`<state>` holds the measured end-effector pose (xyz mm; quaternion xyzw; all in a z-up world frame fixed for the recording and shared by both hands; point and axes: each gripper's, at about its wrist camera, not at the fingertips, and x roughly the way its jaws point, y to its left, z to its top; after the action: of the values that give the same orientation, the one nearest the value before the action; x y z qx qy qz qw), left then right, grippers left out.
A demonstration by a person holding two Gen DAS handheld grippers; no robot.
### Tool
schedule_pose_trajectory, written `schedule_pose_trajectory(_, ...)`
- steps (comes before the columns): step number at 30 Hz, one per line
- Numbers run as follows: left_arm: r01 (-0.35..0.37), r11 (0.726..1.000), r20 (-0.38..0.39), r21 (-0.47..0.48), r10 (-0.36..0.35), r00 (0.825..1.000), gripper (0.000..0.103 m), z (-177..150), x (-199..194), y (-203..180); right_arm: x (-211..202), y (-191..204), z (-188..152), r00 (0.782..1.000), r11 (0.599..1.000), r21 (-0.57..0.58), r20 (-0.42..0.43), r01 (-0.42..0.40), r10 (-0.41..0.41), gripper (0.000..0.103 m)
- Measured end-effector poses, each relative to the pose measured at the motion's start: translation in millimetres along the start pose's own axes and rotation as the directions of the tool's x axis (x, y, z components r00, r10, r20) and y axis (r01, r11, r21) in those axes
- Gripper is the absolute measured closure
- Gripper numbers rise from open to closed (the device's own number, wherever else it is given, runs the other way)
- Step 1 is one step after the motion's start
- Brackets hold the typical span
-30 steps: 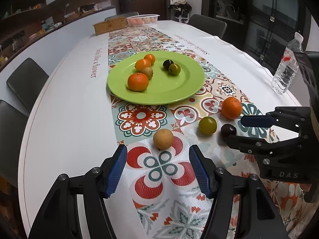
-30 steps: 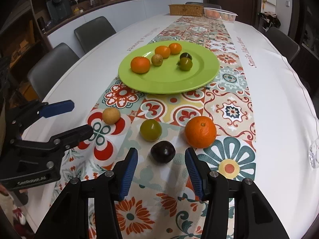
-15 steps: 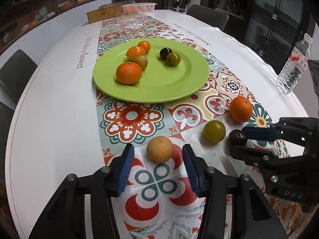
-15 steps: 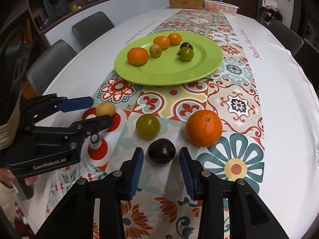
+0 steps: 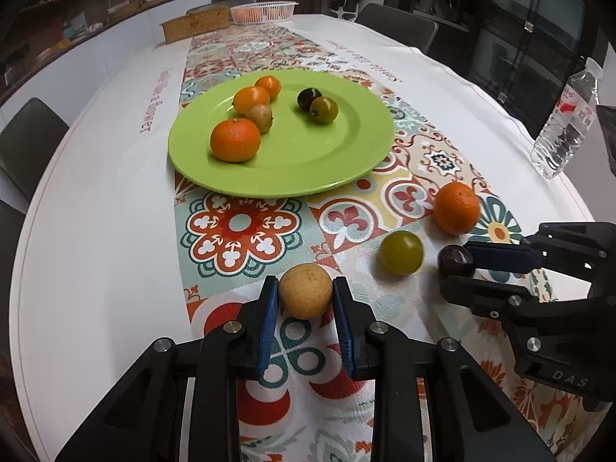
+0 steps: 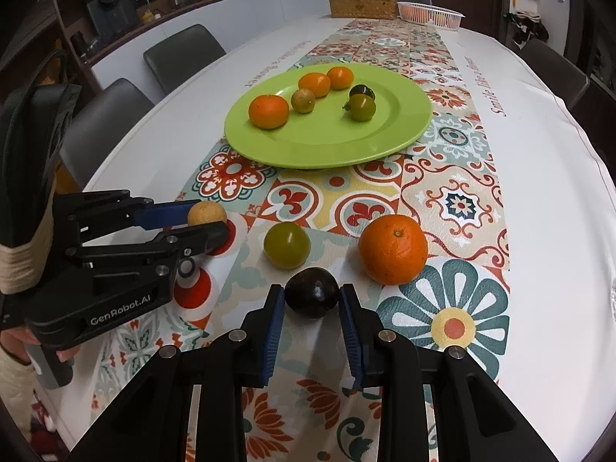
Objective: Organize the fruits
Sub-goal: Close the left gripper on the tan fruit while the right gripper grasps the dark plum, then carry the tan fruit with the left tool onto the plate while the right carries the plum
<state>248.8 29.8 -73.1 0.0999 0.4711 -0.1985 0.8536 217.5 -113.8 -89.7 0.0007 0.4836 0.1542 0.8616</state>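
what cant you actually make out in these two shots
- White basket contents, both views: too far and small.
- Printed lettering on the cloth: too distorted to read whole.
- Water bottle: in the right wrist view cut off by the right edge.
- Person: only fingers show, behind the left gripper.

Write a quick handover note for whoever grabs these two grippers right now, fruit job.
Left gripper: shut on the tan fruit, which sits on the table runner.
Right gripper: shut on the dark plum, also on the runner.
Done: six fruits already on the green plate.
Left: lift both held fruits onto the plate, then the green fruit and the big orange.
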Motion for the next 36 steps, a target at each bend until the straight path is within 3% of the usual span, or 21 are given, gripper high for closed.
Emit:
schedule_pose_trajectory(14,-0.016,1.0,0.083,0.002,0.015,0.996,0.075,3,-42,-18,-34,-3,7,0.996,0.999,-0.033,0.085,-0.013,0.016,0.073)
schedule_pose_trajectory(24,-0.03,0.999,0.173,-0.023,0.034,0.984,0.075,11,-78,-26,-64,-6,18,0.987,0.999,-0.049,0.157,-0.022,0.03,0.073)
schedule_pose_trajectory(36,-0.056,0.997,0.234,-0.045,0.065,0.97,0.075,34,-91,-35,-83,-13,42,0.974,0.996,-0.085,0.225,-0.021,0.039,0.073)
